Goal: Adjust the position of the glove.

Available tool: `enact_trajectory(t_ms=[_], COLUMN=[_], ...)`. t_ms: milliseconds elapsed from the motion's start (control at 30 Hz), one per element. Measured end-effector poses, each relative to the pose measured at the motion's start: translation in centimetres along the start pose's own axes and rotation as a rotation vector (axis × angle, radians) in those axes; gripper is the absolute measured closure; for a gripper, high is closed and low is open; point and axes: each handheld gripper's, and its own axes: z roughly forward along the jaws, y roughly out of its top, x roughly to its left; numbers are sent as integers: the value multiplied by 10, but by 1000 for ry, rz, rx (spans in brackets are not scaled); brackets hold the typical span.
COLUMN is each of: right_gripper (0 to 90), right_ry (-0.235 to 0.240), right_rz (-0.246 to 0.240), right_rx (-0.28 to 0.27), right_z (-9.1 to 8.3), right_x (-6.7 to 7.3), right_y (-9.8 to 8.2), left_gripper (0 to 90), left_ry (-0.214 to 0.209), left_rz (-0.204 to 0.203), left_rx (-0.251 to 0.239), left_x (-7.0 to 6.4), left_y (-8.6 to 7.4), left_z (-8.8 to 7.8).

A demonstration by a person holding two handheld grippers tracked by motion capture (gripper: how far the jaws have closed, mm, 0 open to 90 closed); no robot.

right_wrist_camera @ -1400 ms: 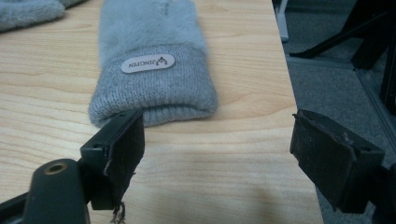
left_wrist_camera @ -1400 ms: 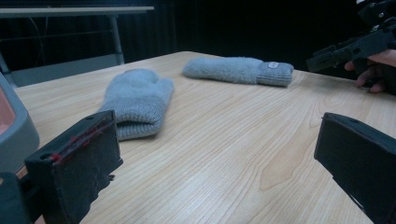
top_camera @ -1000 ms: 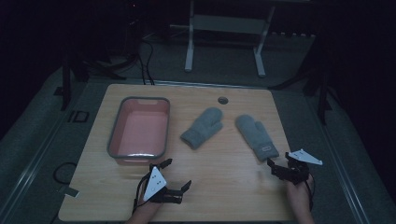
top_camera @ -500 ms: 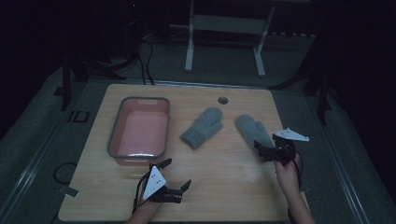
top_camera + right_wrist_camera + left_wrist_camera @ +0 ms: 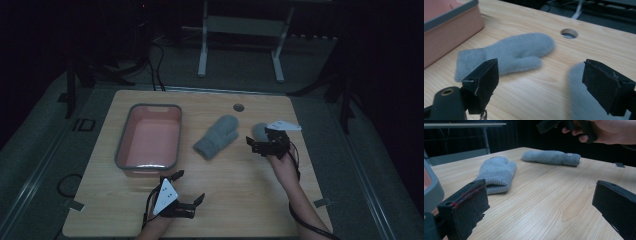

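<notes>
One pink tray (image 5: 122,150), mittenless.

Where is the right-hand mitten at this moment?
In the high view the right mitten lies right of the other mitten, mostly covered by the open right gripper above it.

The worktop (image 5: 544,202) is pale wood with a visible grain and a smooth, matt finish. Both mittens are soft grey knitted cloth: the nearer mitten (image 5: 509,53) looks fuzzy and has a ribbed cuff, and the farther mitten (image 5: 551,157) carries a small smooth patch on its cuff. The tray (image 5: 150,137) looks like plastic, pink inside with a grey rim and a slight sheen. The fingers (image 5: 465,207) are matt black with rough, scuffed faces.
</notes>
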Motion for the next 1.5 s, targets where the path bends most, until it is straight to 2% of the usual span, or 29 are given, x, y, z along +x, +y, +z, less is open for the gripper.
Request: enact_trajectory(t_ms=[167,233,300,367,500,633,733,900,967,1000,1067,1167,1300,1367,1500], right_gripper=[136,132,130,132,141,177,177,179,179,180,207,221,354,505,686], right_ry=[13,35,79,95,101,133,140,108,107,83,87,73,99,101,127], right_rz=[-9,9,30,43,-15,-58,-71,-96,-101,-124,-123,-160,-134,-135,-152], right_rx=[3,-5,-5,6,43,81,109,152,154,167,182,236,225,226,244], right_z=[21,31,43,54,78,100,114,136,139,145,150,160,163,163,164], right_x=[7,10,12,15,24,30,35,37,37,37,36,36,33,33,34], right_y=[14,19,23,26,31,32,31,30,30,28,24,14,11,12,17], left_gripper=[6,7,6,6,6,6,7,6,6,6,6,6,7,6,6], left_ry=[-3,-5,-6,-8,-10,-11,-11,-13,-14,-14,-15,-15,-16,-16,-17], left_rz=[-1,-2,-7,-10,-9,-10,-13,-18,-19,-19,-19,-22,-26,-27,-29], left_rx=[1,0,-1,-1,0,0,0,1,1,1,1,1,2,2,2], left_x=[0,0,0,1,0,0,0,1,1,1,1,1,2,2,2], left_y=[0,0,0,0,0,0,0,0,0,0,0,0,0,0,0], left_z=[0,0,0,0,0,0,0,0,0,0,0,0,0,0,0])
